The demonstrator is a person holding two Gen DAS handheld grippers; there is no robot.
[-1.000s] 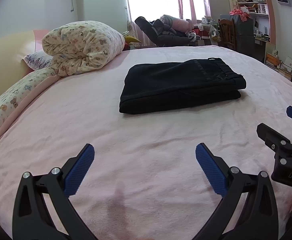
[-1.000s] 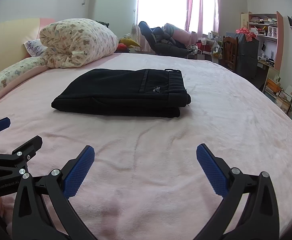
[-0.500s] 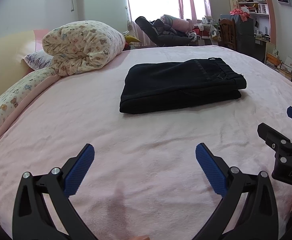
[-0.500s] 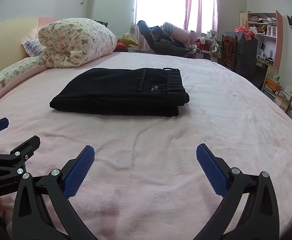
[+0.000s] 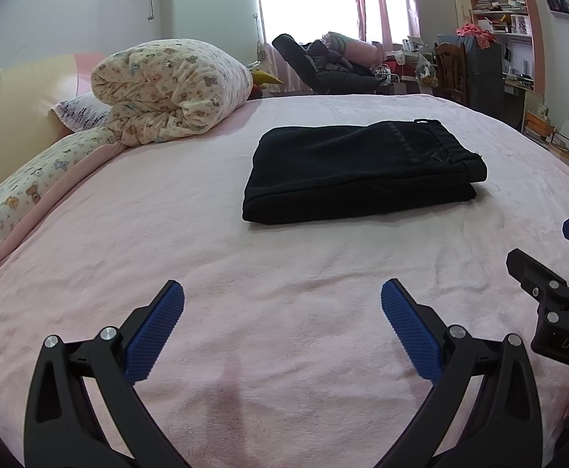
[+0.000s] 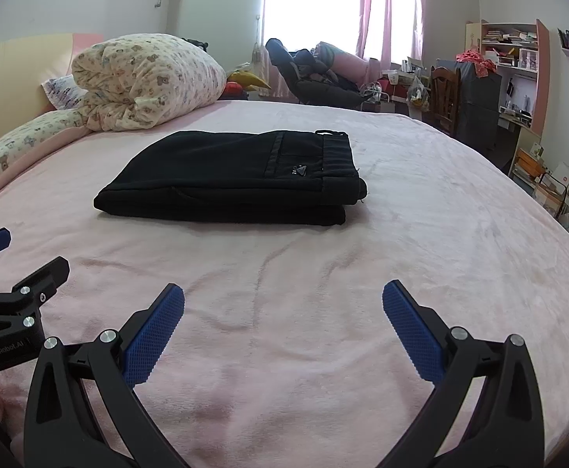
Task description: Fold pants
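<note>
Where plush pink blanket spreads, black pants lie folded rectangular.

I note pink blanket covering bed. Rolled bear-print quilt at headboard end, resting on long pillow. Dark recliner below window. Cluttered bookshelf and wooden chair far right.

Bright blown-out window, sharp, fisheye-warped edges
</note>
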